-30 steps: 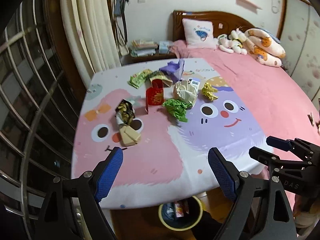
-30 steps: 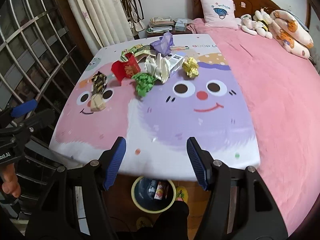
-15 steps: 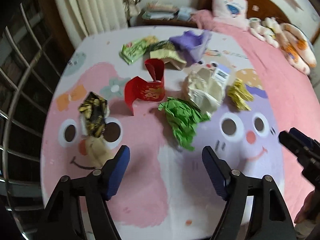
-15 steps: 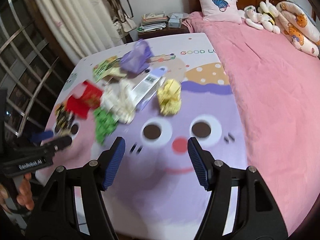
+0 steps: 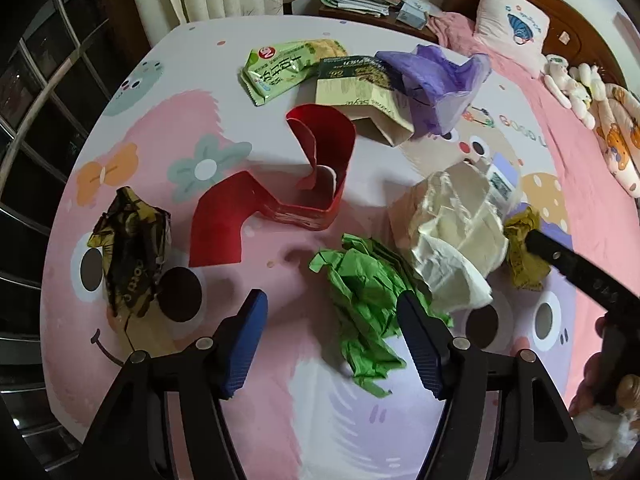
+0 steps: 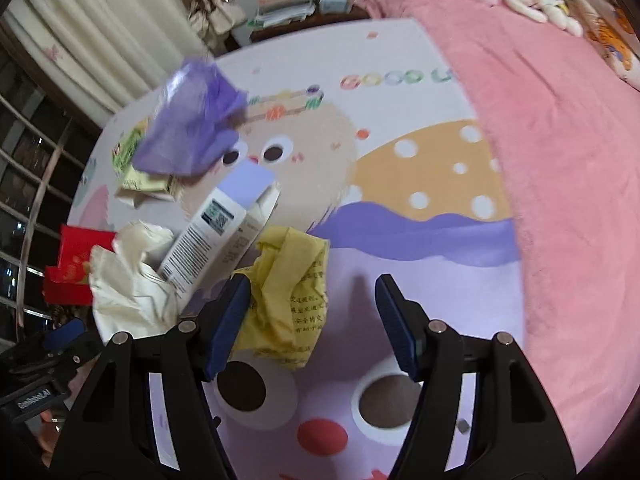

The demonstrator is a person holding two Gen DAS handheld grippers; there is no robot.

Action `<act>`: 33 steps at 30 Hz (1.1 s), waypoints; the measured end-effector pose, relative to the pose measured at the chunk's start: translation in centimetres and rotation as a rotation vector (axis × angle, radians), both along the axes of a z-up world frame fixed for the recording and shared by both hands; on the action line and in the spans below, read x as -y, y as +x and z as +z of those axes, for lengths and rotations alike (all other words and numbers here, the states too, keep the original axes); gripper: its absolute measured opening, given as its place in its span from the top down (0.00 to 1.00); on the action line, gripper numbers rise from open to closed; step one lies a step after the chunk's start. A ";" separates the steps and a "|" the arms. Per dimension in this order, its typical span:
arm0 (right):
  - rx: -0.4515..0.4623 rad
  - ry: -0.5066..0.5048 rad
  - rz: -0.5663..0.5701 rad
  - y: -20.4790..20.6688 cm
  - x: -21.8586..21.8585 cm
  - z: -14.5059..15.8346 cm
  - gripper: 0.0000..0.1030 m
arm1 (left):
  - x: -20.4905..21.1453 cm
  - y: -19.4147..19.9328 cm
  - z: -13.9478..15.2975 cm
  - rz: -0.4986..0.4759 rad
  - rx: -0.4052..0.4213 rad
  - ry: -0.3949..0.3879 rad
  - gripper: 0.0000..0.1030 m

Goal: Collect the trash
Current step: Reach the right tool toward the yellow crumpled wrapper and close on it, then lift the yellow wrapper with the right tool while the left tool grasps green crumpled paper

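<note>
Trash lies on a cartoon-print table cover (image 5: 280, 420). My left gripper (image 5: 332, 344) is open just above it; a crumpled green paper (image 5: 364, 296) lies between its fingers, nearer the right one. Around it are a bent red card (image 5: 280, 200), a black-and-gold wrapper (image 5: 128, 248) and a white crumpled paper (image 5: 456, 240). My right gripper (image 6: 312, 320) is open, with a crumpled yellow paper (image 6: 288, 292) against its left finger (image 6: 228, 320). A white carton (image 6: 216, 236) and purple bag (image 6: 188, 136) lie beyond it.
A green snack packet (image 5: 280, 68) and a tan box (image 5: 360, 96) lie at the far side of the table. A pink bed (image 6: 560, 140) adjoins the table on the right, with pillows and soft toys. Curtains (image 6: 100, 32) and a window grille (image 5: 32, 100) stand at the left.
Both grippers have moved forward and down over the table toward the trash pile. The left one has closed in on the green paper, the right one on the yellow paper. Both stay open.
</note>
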State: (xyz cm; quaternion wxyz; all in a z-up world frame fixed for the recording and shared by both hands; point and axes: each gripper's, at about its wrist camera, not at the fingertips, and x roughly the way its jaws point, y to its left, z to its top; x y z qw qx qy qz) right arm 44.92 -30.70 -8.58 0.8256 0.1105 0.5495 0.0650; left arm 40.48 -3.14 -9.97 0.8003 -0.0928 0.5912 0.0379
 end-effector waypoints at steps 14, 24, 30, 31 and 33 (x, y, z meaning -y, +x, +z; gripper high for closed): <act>0.023 0.037 0.102 -0.5 -3.0 -1.6 0.70 | 0.6 2.2 -1.0 0.006 -0.012 -0.030 0.33; 0.028 0.052 0.117 -2.8 -2.2 -0.7 0.73 | 3.1 3.0 -1.8 -0.051 -0.030 -0.042 0.35; 0.023 0.054 0.119 -4.1 -2.3 -0.6 0.73 | 4.5 2.9 -1.6 -0.101 0.005 -0.050 0.62; 0.023 0.055 0.119 -4.4 -2.3 -0.5 0.74 | 4.6 2.8 -1.5 -0.112 0.009 -0.045 0.63; 0.023 0.058 0.116 -5.0 -2.2 -0.3 0.74 | 4.7 2.2 -1.1 -0.127 0.015 -0.041 0.65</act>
